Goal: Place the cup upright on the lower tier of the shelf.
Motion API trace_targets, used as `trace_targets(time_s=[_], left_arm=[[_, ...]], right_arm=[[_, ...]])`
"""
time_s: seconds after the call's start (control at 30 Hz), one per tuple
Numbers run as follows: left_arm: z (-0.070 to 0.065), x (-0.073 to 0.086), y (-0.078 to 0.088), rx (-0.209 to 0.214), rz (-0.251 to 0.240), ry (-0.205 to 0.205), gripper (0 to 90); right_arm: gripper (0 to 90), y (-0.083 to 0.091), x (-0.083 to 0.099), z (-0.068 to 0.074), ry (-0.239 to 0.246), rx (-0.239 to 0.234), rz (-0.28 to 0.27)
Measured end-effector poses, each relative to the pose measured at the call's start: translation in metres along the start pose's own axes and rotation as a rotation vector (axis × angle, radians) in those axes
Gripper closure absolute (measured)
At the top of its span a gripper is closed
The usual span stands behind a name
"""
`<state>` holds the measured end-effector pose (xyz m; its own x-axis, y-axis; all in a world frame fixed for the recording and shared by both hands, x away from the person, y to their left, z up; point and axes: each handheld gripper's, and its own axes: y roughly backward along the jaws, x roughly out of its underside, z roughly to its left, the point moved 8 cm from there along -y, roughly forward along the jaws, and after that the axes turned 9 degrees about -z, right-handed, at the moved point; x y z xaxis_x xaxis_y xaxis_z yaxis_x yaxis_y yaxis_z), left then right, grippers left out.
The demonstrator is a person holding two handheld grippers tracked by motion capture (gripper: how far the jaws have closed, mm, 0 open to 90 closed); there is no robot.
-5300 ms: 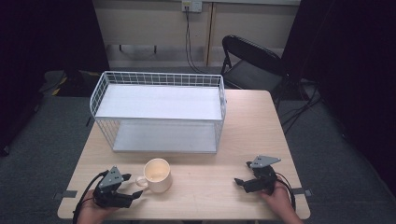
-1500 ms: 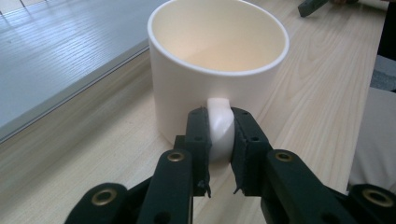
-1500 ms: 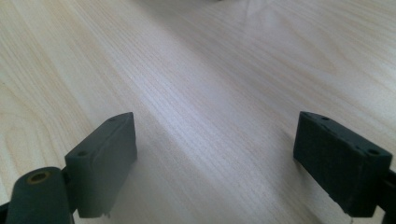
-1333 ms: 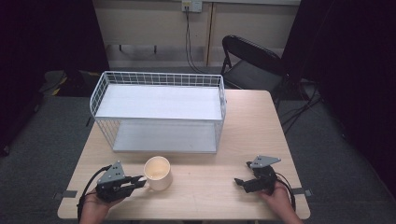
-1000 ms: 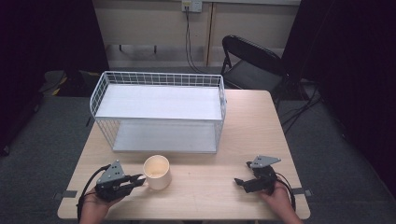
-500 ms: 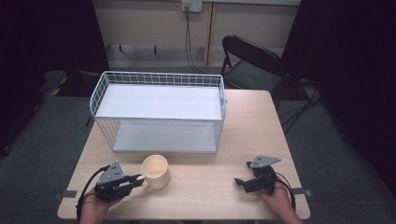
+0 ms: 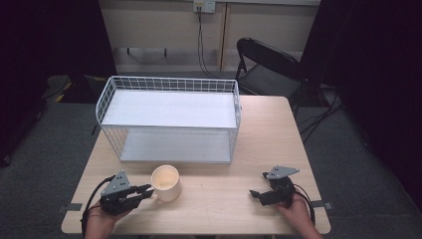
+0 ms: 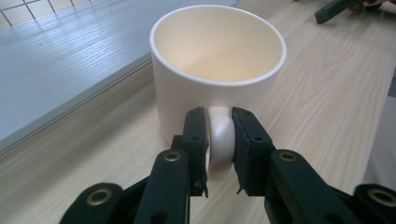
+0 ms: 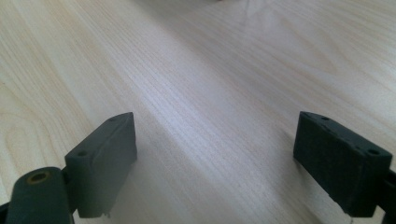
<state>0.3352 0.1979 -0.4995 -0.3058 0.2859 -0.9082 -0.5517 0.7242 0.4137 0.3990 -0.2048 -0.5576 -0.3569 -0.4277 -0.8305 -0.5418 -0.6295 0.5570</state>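
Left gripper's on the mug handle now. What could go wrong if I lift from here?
The left gripper pinches only the thin curved handle, so the mug may swing or slip between the pads on lifting. The wire basket stands just behind the mug; a forward lift could clip its front edge.

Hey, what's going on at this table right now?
A person sits at a wooden table holding a gripper in each hand. The left gripper is shut on the handle of a cream mug, which stands upright and looks empty, just in front of a white wire basket. The right gripper rests on the table with its jaws open, holding nothing.
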Motion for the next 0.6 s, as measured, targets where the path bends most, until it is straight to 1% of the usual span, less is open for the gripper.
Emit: trace_targets(time_s=[0.13, 0.27, 0.57, 0.6], left_arm=[[-0.0015, 0.0005, -0.0023, 0.007, 0.006, -0.004, 75.1], [-0.0014, 0.0000, -0.0027, 0.008, 0.004, -0.004, 77.9], [-0.0011, -0.0012, -0.0023, -0.008, 0.010, -0.015, 79.5], [-0.0010, -0.0013, -0.0022, -0.010, 0.013, -0.024, 79.6]], right_arm=[[12.7, 0.0000, 0.0000, 0.0000, 0.000, 0.000, 0.000], [12.7, 0.0000, 0.0000, 0.0000, 0.000, 0.000, 0.000], [12.7, 0.0000, 0.0000, 0.0000, 0.000, 0.000, 0.000], [12.7, 0.0000, 0.0000, 0.0000, 0.000, 0.000, 0.000]])
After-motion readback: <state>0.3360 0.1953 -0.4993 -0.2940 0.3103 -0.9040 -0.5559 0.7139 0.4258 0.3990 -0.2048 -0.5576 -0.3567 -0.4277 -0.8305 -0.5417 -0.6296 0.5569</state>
